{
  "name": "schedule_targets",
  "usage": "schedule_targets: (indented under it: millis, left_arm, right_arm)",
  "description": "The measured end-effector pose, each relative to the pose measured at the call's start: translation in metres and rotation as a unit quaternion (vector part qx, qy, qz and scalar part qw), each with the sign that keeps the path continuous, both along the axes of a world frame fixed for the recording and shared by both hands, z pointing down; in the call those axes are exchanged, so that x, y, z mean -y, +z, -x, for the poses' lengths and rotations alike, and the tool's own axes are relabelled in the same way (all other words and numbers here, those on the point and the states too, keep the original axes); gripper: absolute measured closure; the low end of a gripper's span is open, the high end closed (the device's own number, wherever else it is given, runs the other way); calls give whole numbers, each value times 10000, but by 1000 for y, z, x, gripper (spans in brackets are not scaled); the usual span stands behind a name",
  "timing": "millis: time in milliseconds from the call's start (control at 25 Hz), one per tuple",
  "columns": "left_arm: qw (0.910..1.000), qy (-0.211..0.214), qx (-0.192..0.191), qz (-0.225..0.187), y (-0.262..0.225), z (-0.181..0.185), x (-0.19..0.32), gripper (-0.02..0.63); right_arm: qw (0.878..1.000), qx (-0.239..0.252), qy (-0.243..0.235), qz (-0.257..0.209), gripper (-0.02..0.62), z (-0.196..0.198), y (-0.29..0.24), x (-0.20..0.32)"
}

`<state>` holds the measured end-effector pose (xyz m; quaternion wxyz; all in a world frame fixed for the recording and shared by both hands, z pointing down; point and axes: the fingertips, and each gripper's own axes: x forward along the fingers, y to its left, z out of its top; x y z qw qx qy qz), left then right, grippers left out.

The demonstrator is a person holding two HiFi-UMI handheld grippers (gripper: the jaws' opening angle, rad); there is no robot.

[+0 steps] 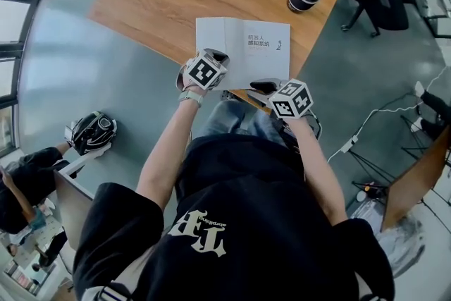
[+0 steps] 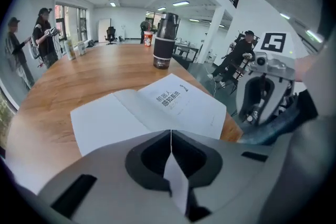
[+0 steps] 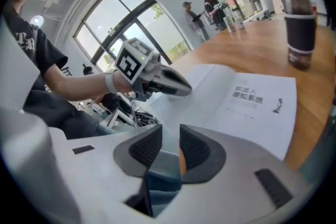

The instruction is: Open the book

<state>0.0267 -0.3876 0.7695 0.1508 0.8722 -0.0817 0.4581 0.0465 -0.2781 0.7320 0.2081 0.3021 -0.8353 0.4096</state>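
One flat white book (image 1: 236,46) open | left hand-held gripper (image 2: 170,132) clenched | right hand-held gripper (image 3: 170,132) released

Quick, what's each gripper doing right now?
Left gripper: closed, jaws together, no clear hold on the book.
Right gripper: open, nothing between its jaws.

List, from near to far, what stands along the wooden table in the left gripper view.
White paperback book lying open at its title page → dark cylindrical flask with a black lid → red-and-white paper cup → black office chair beyond the table's far end.
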Motion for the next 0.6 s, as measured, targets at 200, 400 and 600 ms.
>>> schedule_targets:
  millis: [200, 400, 600]
  left_arm:
    - [9982, -142, 155, 556, 38, 10, -10, 597]
    - [9978, -212, 261, 576, 50, 11, -11, 597]
    - [9971, -167, 365, 652, 56, 10, -11, 597]
  right_arm:
    - [9920, -909, 855, 168, 520, -81, 36, 1]
    - [9798, -1392, 1376, 411, 519, -133, 65, -6]
    - [9761, -1398, 1482, 760, 520, -143, 92, -14]
